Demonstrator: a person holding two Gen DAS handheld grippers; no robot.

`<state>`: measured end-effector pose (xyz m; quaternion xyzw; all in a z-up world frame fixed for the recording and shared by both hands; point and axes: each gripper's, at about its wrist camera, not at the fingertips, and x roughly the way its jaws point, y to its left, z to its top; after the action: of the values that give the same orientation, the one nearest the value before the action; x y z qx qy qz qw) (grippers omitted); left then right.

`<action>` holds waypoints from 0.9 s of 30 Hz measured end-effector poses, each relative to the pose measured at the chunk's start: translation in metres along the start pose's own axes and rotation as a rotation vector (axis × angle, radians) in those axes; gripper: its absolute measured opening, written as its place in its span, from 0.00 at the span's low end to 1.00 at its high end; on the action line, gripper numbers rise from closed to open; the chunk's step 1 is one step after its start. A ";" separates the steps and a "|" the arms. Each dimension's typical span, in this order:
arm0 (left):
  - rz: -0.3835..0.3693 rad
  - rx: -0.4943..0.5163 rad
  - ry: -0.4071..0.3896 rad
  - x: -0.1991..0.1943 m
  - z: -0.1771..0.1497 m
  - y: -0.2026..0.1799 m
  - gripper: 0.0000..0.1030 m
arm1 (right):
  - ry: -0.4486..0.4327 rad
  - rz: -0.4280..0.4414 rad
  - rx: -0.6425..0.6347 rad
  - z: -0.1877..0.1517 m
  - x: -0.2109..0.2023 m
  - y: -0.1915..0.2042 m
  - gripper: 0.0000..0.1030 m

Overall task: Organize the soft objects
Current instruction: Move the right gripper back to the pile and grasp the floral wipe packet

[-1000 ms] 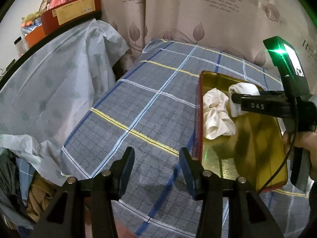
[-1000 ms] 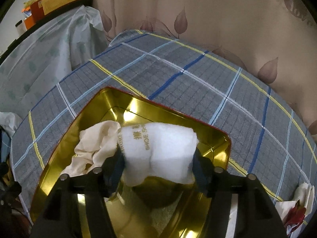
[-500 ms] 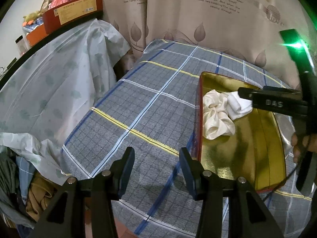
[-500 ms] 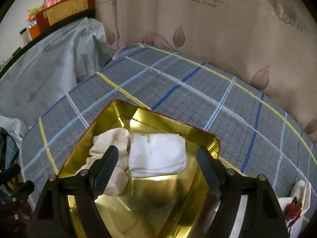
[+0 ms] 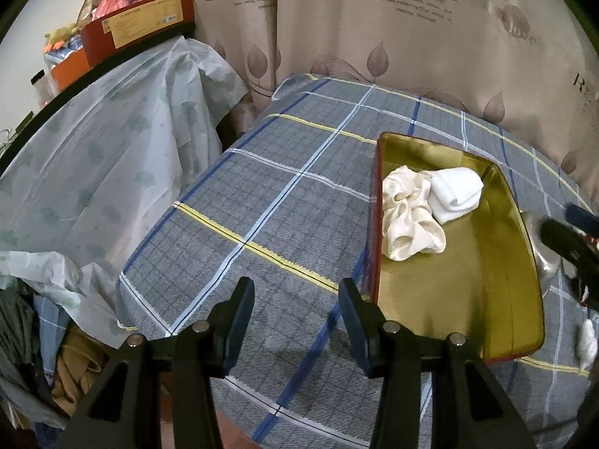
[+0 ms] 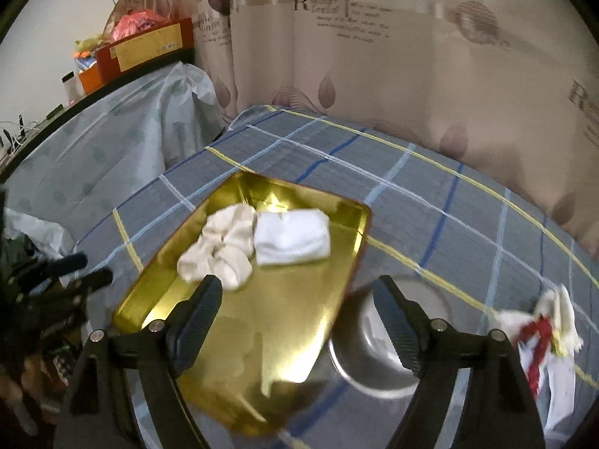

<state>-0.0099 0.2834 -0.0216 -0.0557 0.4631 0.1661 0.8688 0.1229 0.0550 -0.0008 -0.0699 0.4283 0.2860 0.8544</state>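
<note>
A gold tray [image 5: 468,280] with a red outer rim sits on the plaid table. At its far end lie a cream crumpled cloth [image 5: 408,220] and a white folded sock roll [image 5: 455,192], touching each other. In the right wrist view the tray [image 6: 262,336], cream cloth [image 6: 224,250] and white roll [image 6: 292,237] lie ahead of my right gripper [image 6: 295,295]. That gripper is open, raised over the tray's near part, with nothing between its fingers. My left gripper [image 5: 295,292] hovers open and empty over the tablecloth, just left of the tray's near corner.
A steel bowl [image 6: 382,344] sits right of the tray. White and red soft items [image 6: 543,321] lie at the table's right. A plastic-draped piece of furniture [image 5: 93,168] stands to the left, a curtain [image 5: 411,37] behind, and a clothes pile [image 5: 45,355] below left.
My right gripper let go of the white roll, opened wide and drew back and up. The roll now lies in the tray beside the cream cloth. The left gripper stayed still.
</note>
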 end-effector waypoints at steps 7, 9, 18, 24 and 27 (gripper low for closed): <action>0.032 0.008 -0.016 -0.003 -0.001 0.000 0.46 | -0.019 -0.024 0.069 -0.045 -0.043 -0.035 0.78; 0.033 0.016 -0.018 -0.004 -0.001 0.000 0.46 | -0.020 -0.053 0.097 -0.059 -0.056 -0.053 0.78; 0.051 0.002 -0.028 -0.013 0.003 -0.001 0.46 | -0.020 -0.263 0.213 -0.114 -0.106 -0.159 0.78; 0.024 0.068 -0.044 -0.034 0.004 -0.028 0.46 | 0.043 -0.349 0.267 -0.144 -0.110 -0.229 0.78; 0.007 0.120 -0.045 -0.044 0.002 -0.047 0.46 | 0.075 -0.371 0.250 -0.151 -0.103 -0.248 0.78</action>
<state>-0.0144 0.2293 0.0131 0.0017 0.4527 0.1424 0.8802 0.1066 -0.2493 -0.0466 -0.0517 0.4717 0.0659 0.8778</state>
